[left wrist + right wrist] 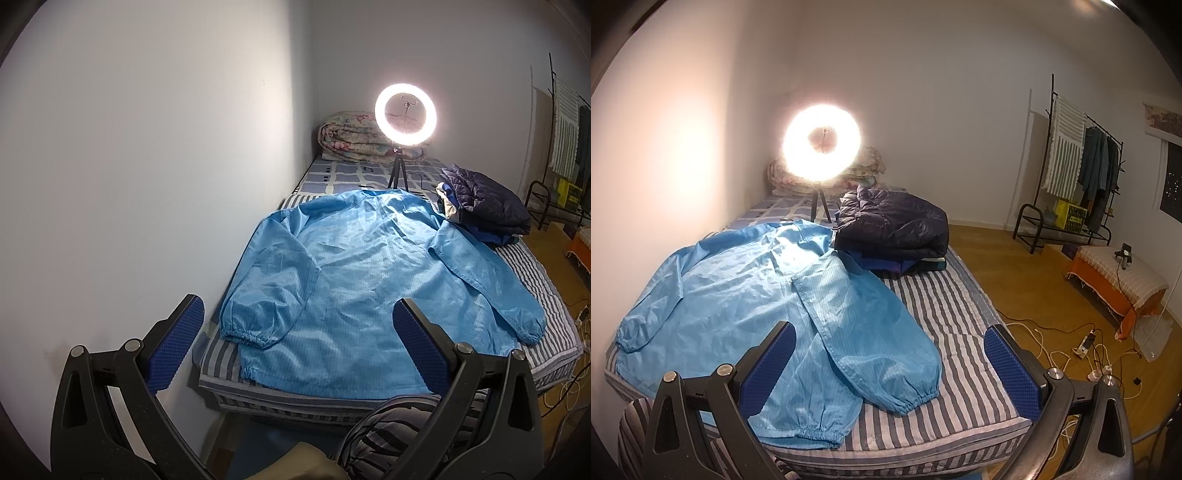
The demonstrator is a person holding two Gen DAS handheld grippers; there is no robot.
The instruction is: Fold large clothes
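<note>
A large light-blue jacket [354,280] lies spread flat on the striped bed [535,280], both sleeves angled down toward the near edge. The right wrist view shows the same jacket [750,295] with one elastic-cuffed sleeve [886,362] lying across the stripes. My left gripper [299,314] hangs open above the near hem, holding nothing. Above the bed's near right corner, my right gripper [890,339] is open too, its blue pads [1012,365] wide apart over the sleeve cuff and the striped bed [960,306].
A stack of folded dark clothes [894,229] sits beside the jacket's collar. A lit ring light [822,142] on a tripod stands behind it, with a rolled quilt [351,136] at the wall. Cables and a power strip [1086,343] lie on the floor, near a clothes rack [1082,170].
</note>
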